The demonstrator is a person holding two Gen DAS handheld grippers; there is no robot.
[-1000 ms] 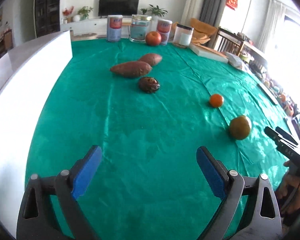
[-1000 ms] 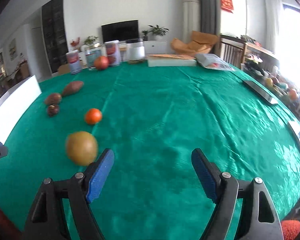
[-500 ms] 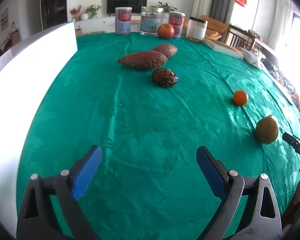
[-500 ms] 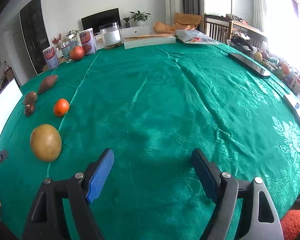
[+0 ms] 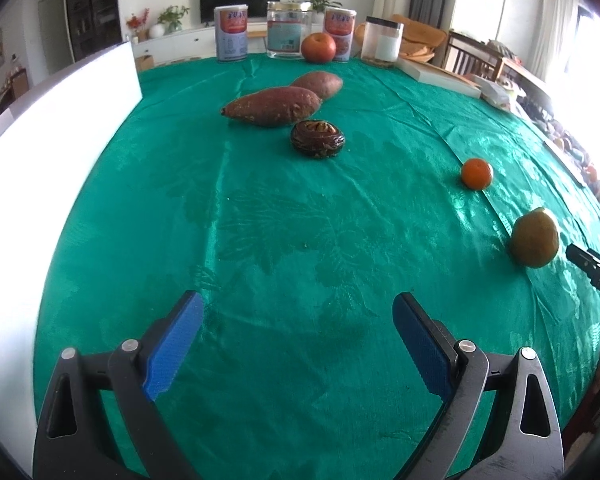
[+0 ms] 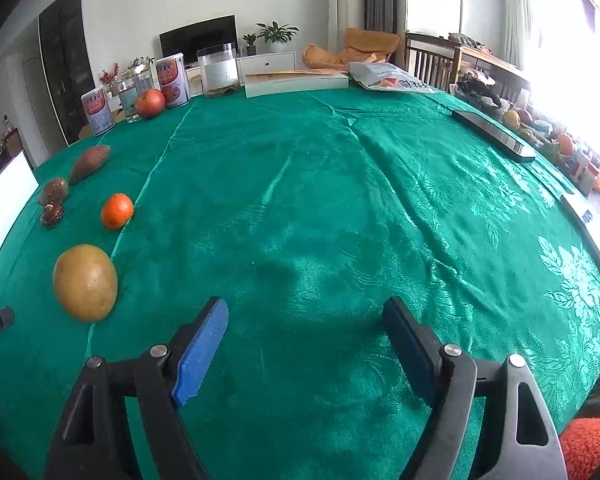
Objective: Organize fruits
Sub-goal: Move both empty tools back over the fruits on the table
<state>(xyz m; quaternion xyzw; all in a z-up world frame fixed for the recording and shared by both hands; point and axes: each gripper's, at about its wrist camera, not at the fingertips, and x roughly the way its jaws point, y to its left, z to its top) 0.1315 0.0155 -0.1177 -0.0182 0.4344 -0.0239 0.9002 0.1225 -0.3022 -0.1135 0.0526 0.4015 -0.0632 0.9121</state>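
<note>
With both the left gripper (image 5: 296, 344) and the right gripper (image 6: 304, 344) spread wide and empty, start with the yellow-green fruit (image 6: 85, 282) nearest the tabletop's near edge, closing the right pads squarely across its widest middle so it cannot roll

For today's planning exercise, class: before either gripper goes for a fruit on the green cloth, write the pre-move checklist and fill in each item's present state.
1. Left gripper open and empty: ok.
2. Right gripper open and empty: ok.
3. Yellow-green fruit standing free, apart from the orange: ok.
4. Cloth between right gripper and yellow-green fruit bare: ok.
5. Dark wrinkled fruit apart from the sweet potato: ok, a small gap shows.
6. Container or spot meant for the sorted fruit in sight: cannot tell.
</note>
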